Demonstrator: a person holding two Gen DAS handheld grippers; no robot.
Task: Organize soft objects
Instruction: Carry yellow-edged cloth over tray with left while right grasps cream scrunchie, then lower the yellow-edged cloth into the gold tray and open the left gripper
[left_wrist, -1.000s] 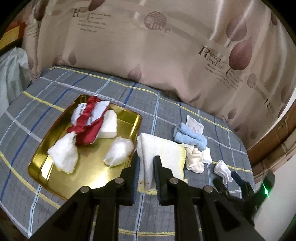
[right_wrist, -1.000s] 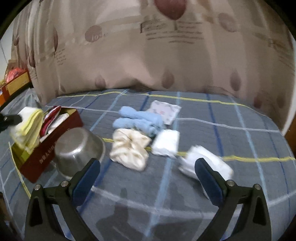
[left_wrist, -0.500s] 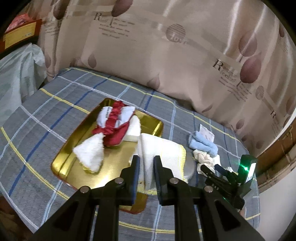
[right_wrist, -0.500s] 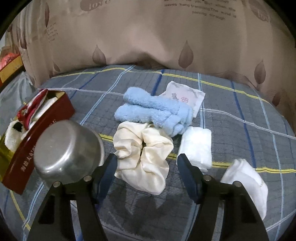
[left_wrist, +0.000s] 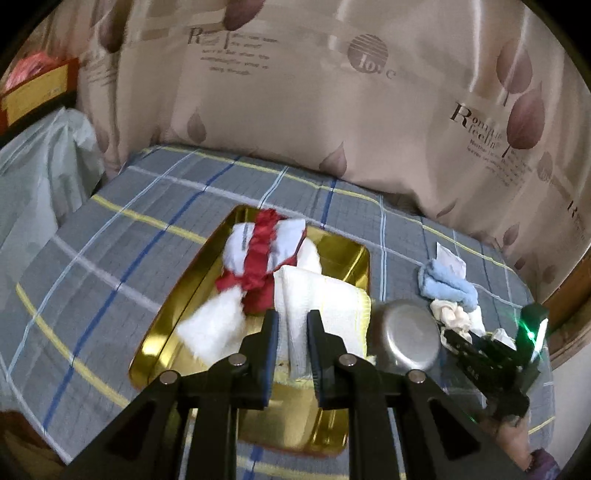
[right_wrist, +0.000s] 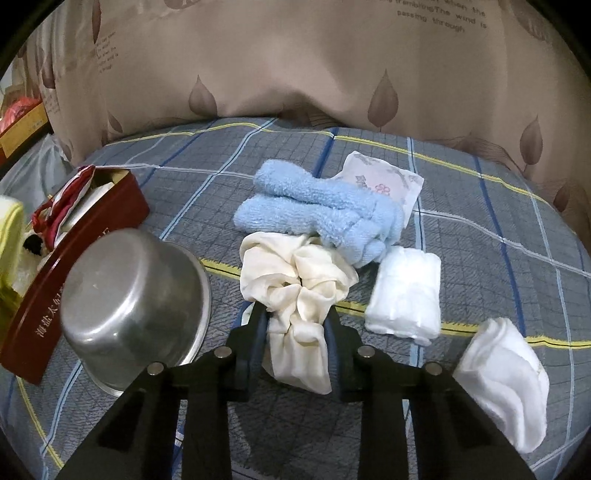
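Observation:
My left gripper (left_wrist: 291, 325) is shut on a folded white cloth with a yellow edge (left_wrist: 325, 295), held just over the near end of the gold tin tray (left_wrist: 364, 266). The tray holds a red scrunchie (left_wrist: 258, 258) and white soft pieces. In the right wrist view, my right gripper (right_wrist: 295, 317) is closing its jaws. A cream scrunchie (right_wrist: 291, 273) lies between them on the bedspread, and the pads pinch its near part. A blue towel (right_wrist: 321, 218) lies just beyond it. The right gripper (left_wrist: 452, 338) also shows at the right of the left wrist view.
An upturned steel bowl (right_wrist: 129, 295) stands between the tin (right_wrist: 74, 266) and the scrunchie. Two white folded cloths (right_wrist: 406, 295) (right_wrist: 506, 376) and a printed white packet (right_wrist: 384, 181) lie to the right. A beige curtain hangs behind the bed.
The right gripper came down over the cream scrunchie and its jaws went from wide open to pinching it. The left gripper carried the yellow-edged cloth over the tray.

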